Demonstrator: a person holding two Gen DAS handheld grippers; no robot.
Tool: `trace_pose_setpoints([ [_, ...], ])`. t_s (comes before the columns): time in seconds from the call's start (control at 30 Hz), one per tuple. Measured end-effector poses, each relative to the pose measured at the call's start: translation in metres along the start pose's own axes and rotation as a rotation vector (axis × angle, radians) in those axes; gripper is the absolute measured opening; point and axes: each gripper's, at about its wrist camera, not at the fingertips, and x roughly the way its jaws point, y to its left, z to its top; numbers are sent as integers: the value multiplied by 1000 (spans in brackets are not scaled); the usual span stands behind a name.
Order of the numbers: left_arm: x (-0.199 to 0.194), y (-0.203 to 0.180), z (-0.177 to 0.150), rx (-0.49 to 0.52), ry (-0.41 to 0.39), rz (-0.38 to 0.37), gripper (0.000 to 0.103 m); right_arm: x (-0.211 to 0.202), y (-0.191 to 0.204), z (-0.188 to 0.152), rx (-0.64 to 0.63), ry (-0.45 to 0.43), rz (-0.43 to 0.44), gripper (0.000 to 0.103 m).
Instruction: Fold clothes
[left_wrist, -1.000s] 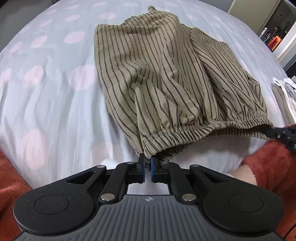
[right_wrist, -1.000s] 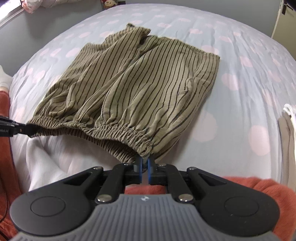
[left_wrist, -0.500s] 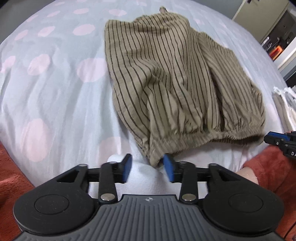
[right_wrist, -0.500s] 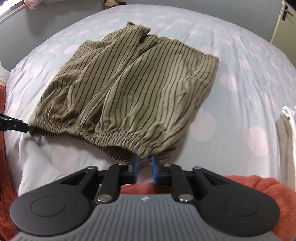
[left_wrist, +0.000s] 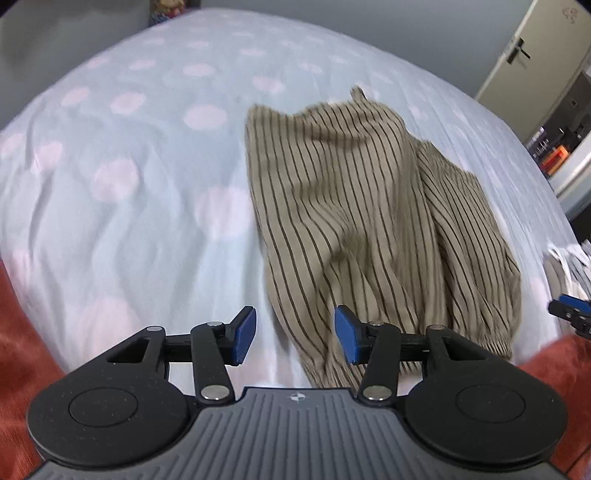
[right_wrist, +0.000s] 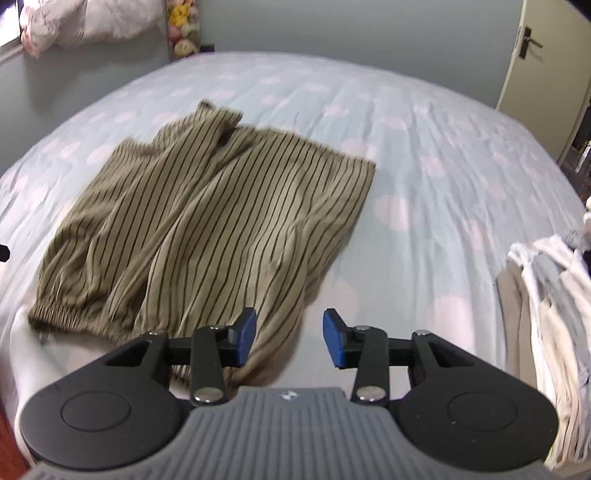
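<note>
striped shorts (right_wrist: 207, 229) lie beside folded stack (right_wrist: 546, 332) on bedsheet (right_wrist: 424, 155).

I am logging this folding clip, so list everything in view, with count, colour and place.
striped garment: one, olive with dark stripes, flat mid-bed
bedsheet: one, pale blue with pink dots, under everything
clothes pile: one, white, grey and beige, right bed edge
soft toys: a few, yellow and pink, far wall
door: one, cream, far right
left claw: one, black with blue pads, open over the garment's near edge
right claw: one, black with blue pads, opening, gripping nothing
</note>
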Motion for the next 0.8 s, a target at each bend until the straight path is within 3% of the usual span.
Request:
trace_pose_setpoints([
  [0.43,39,16,72,27,-116,43,44,41,-26,47,118,-104,-4,44],
  [0.8,123,42,140,60,-148,22,43,121,-63,103,180,-106,9,44],
])
